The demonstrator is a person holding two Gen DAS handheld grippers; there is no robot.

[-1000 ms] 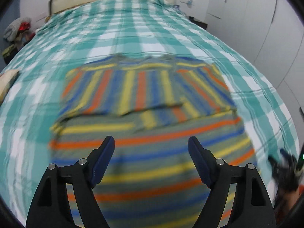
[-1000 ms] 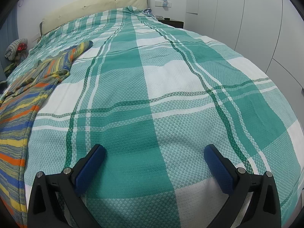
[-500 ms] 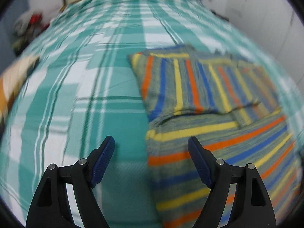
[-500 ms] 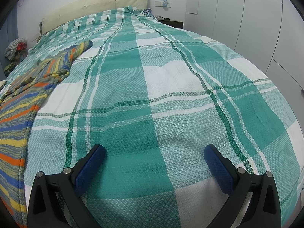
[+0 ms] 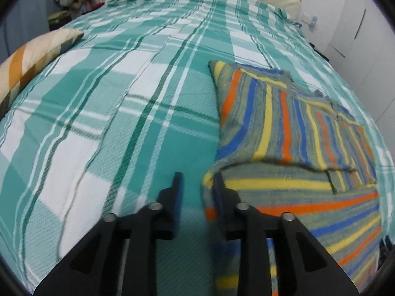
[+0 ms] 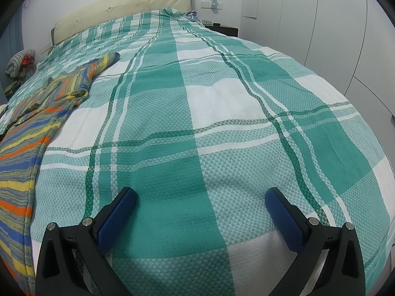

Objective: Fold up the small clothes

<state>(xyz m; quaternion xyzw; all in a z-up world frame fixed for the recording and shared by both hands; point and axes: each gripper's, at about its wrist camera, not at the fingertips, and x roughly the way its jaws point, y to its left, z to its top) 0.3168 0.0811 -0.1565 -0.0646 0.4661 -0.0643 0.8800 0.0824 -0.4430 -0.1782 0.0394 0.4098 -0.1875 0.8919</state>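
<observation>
A striped shirt (image 5: 291, 148) in orange, blue, yellow and grey lies on the green plaid bedspread (image 5: 123, 113), its upper part folded over. My left gripper (image 5: 197, 185) sits at the shirt's left edge with its jaws narrowed; the right finger (image 5: 219, 192) touches or overlaps the shirt's corner, and a gap remains between the pads. My right gripper (image 6: 200, 212) is wide open and empty over bare bedspread (image 6: 209, 113); the shirt (image 6: 29, 133) lies far to its left.
A cream, orange-striped pillow (image 5: 32, 59) lies at the left of the bed. The cream headboard (image 6: 118, 9) is at the far end. Clothes (image 6: 19, 59) are piled beside the bed on the left. White wardrobe doors (image 6: 333, 24) stand on the right.
My left gripper has swung left from above the shirt to its left edge and its jaws have narrowed from wide open. The right gripper has not moved.
</observation>
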